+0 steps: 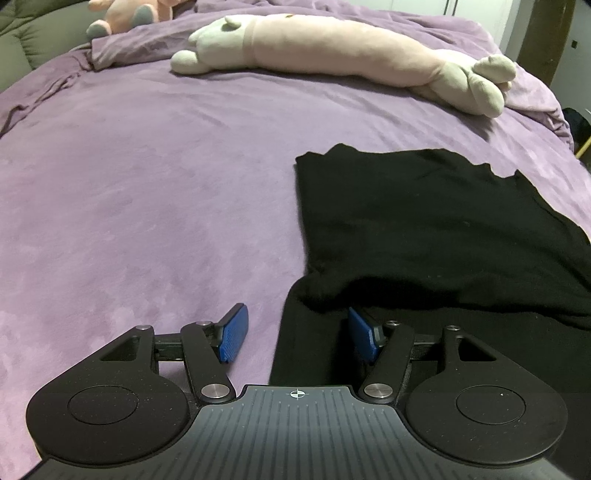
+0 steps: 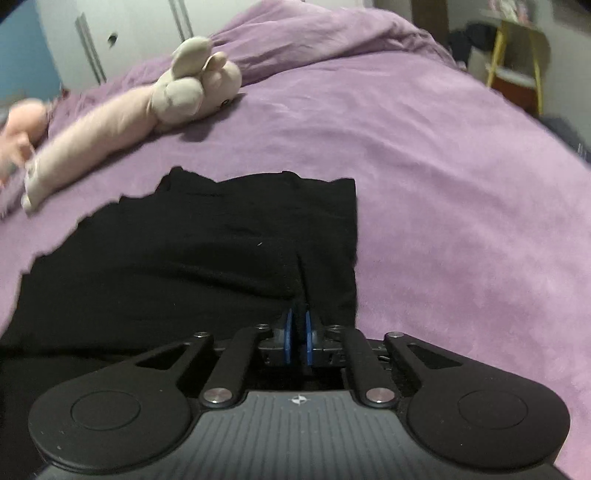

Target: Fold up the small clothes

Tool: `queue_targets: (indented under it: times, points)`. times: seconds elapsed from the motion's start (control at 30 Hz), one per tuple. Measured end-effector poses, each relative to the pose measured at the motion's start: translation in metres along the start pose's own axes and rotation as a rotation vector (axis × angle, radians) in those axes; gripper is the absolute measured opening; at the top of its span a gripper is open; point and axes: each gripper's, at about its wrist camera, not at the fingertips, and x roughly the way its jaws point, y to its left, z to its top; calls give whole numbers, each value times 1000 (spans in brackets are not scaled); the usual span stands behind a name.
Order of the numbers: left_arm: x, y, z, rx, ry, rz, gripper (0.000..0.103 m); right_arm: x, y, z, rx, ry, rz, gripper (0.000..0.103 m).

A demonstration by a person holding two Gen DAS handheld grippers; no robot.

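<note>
A black garment (image 1: pixel 424 221) lies partly folded on the purple bedspread (image 1: pixel 147 203). My left gripper (image 1: pixel 295 338) is open at the garment's near left corner, its left pad (image 1: pixel 232 338) over bare bedspread and its right pad (image 1: pixel 364 338) at the cloth's edge under a raised fold. In the right wrist view the same black garment (image 2: pixel 203 251) fills the lower left. My right gripper (image 2: pixel 298 338) is shut on a pinch of the garment's near right edge, the blue pads close together with black cloth between them.
A long pink and beige plush toy (image 1: pixel 332 48) lies across the far side of the bed, also in the right wrist view (image 2: pixel 122 118). A second pink plush (image 1: pixel 129 16) sits far left. A yellow chair (image 2: pixel 517 62) stands beyond the bed's right side.
</note>
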Motion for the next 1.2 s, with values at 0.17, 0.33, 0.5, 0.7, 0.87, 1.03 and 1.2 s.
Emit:
queue_targets:
  times: [0.17, 0.33, 0.5, 0.7, 0.87, 1.03, 1.2]
  points:
    - [-22, 11, -10, -9, 6, -43, 65, -20, 2, 2, 74, 26, -21, 18]
    - [-72, 22, -44, 108, 24, -77, 67, -75, -5, -45, 24, 104, 195, 50]
    - [-112, 42, -110, 144, 113, -107, 69, -141, -35, -123, -44, 208, 143, 50]
    - [-134, 60, -176, 50, 195, -162, 66, -195, -73, -178, 54, 226, 90, 52]
    - [-139, 63, -181, -2, 175, -213, 42, -192, -75, -189, 89, 234, 79, 51]
    - [-135, 67, -180, -27, 190, -258, 17, -194, -66, -189, 51, 225, 116, 23]
    - [-139, 68, -175, -11, 188, -306, 9, -188, -68, -186, 59, 248, 135, 12]
